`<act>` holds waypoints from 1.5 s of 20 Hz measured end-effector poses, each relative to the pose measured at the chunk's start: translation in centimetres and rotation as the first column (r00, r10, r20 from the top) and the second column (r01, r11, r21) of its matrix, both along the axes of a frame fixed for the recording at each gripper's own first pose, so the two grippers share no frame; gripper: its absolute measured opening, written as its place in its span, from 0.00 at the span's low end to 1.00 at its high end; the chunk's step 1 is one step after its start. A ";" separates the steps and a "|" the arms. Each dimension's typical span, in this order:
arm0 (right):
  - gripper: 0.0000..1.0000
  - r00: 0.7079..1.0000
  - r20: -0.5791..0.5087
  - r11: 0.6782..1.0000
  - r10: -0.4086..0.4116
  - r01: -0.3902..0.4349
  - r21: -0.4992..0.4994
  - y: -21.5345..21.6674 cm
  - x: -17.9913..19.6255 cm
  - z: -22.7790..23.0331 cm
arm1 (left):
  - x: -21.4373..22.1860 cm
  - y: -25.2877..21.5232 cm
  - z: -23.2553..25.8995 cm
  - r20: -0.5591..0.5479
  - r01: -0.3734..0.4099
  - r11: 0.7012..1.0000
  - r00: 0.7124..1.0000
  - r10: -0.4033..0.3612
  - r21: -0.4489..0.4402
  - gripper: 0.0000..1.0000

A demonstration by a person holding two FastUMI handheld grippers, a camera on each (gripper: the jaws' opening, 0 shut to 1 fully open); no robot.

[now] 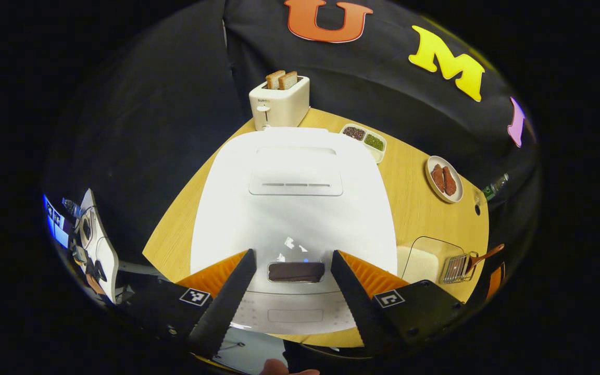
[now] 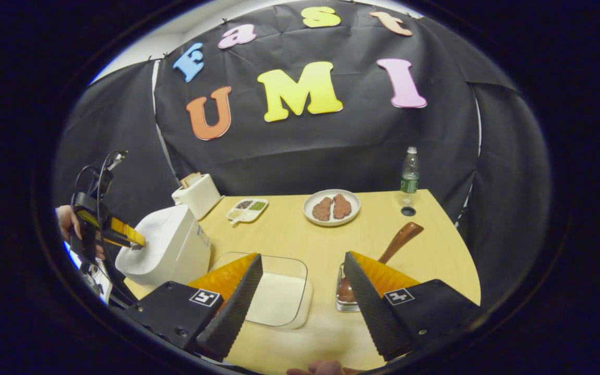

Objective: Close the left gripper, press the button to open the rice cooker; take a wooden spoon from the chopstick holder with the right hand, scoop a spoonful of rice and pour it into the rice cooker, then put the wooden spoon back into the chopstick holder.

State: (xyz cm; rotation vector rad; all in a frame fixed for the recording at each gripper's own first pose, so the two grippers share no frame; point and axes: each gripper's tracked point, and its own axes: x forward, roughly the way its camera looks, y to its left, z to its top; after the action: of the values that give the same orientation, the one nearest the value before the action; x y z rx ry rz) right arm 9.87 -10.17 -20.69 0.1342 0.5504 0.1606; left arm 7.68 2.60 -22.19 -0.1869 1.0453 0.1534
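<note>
Left hand-held gripper [image 1: 292, 276] held spread open above closed white rice cooker [image 1: 292, 208], dark display panel [image 1: 296, 272] framed between fingers. Right hand-held gripper [image 2: 302, 284] held open, empty, over wooden surface [image 2: 435, 250]. Wooden spoon [image 2: 396, 239] seen standing in chopstick holder [image 2: 346, 302], beside clear rice container [image 2: 279, 297].

Black-draped booth, wooden table [image 2: 435, 245]
</note>
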 end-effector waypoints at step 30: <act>1.00 0.852 0.509 0.978 -0.124 0.191 -0.081 2.2 -23.9 17.5 | -19.8 -8.4 22.5 0.856 0.236 0.965 0.471 -0.212 0.110 0.94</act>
State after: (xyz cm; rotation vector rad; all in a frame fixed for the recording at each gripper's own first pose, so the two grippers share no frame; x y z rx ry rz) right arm -14.00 -7.92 -3.23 0.0076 0.0236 -0.0052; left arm -12.13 -5.78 0.28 -0.1160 0.0236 -0.2007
